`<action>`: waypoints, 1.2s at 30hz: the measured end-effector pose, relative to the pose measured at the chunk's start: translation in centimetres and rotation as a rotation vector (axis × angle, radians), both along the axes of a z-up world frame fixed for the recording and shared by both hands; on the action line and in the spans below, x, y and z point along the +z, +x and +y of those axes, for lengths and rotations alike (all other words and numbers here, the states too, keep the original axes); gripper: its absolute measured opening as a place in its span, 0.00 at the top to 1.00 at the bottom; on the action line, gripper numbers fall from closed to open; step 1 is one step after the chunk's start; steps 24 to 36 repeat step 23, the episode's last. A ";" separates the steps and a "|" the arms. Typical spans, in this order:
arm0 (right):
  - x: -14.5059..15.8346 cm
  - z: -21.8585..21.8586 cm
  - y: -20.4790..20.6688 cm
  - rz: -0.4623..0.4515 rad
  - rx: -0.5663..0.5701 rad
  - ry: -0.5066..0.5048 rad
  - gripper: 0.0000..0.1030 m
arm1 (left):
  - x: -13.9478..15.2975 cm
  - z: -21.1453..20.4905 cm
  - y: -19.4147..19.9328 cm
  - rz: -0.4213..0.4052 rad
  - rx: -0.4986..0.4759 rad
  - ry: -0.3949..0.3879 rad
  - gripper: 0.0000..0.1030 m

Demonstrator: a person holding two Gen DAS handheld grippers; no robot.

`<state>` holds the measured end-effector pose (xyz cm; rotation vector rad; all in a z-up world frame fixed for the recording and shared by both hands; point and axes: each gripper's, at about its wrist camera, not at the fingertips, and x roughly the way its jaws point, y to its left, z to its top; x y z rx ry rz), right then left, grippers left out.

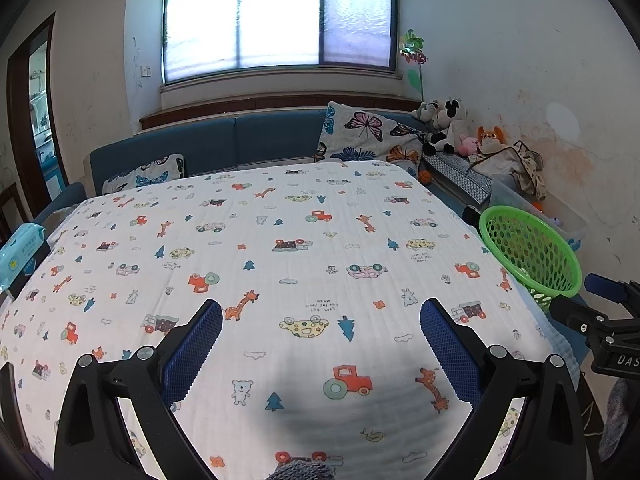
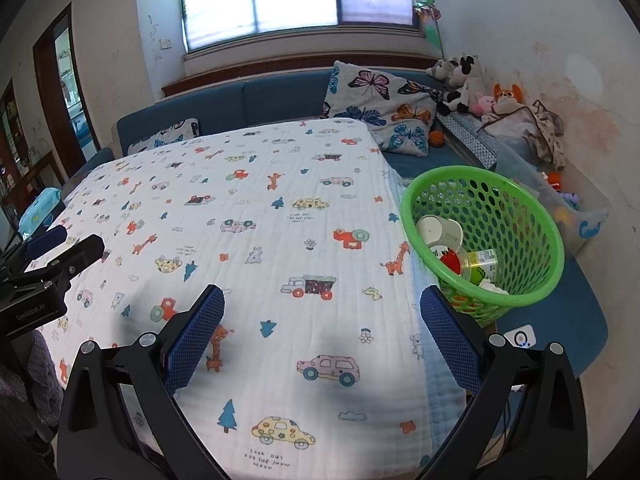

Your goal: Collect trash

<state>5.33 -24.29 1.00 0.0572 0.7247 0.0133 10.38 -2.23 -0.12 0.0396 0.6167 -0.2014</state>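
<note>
A green perforated basket (image 2: 520,216) stands off the right edge of the table; it also shows in the left wrist view (image 1: 532,252). Inside it lie a white cup (image 2: 438,230), a clear cup with a strawberry print (image 2: 454,260), a small yellow-green carton (image 2: 484,260) and white crumpled paper (image 2: 494,286). My left gripper (image 1: 320,320) is open and empty above the table's printed cloth (image 1: 280,248). My right gripper (image 2: 322,312) is open and empty above the cloth (image 2: 260,208), its right finger close to the basket. Each gripper shows at the edge of the other's view.
A blue pack of wet wipes (image 1: 22,250) lies at the table's left edge. A blue sofa (image 2: 280,96) with butterfly pillows (image 2: 384,100) and plush toys (image 2: 464,76) runs behind the table. A clear storage bin (image 2: 572,204) sits behind the basket.
</note>
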 end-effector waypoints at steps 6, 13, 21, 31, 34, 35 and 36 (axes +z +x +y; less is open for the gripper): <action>0.1 -0.1 0.0 0.002 0.000 0.002 0.05 | 0.0 0.0 0.0 -0.002 0.003 0.000 0.07; 0.1 0.0 0.0 0.002 0.008 0.003 0.05 | 0.1 0.0 -0.2 -0.021 -0.001 0.011 0.07; 0.0 0.1 0.2 0.004 0.016 0.008 0.05 | 0.0 0.5 0.1 -0.009 0.012 0.016 0.07; -0.1 0.2 0.2 0.005 0.018 0.009 0.05 | -0.1 0.6 0.2 -0.006 0.014 0.014 0.07; -0.1 0.2 0.2 0.005 0.018 0.009 0.05 | -0.1 0.6 0.2 -0.006 0.014 0.014 0.07; -0.1 0.2 0.2 0.005 0.018 0.009 0.05 | -0.1 0.6 0.2 -0.006 0.014 0.014 0.07; -0.1 0.2 0.2 0.005 0.018 0.009 0.05 | -0.1 0.6 0.2 -0.006 0.014 0.014 0.07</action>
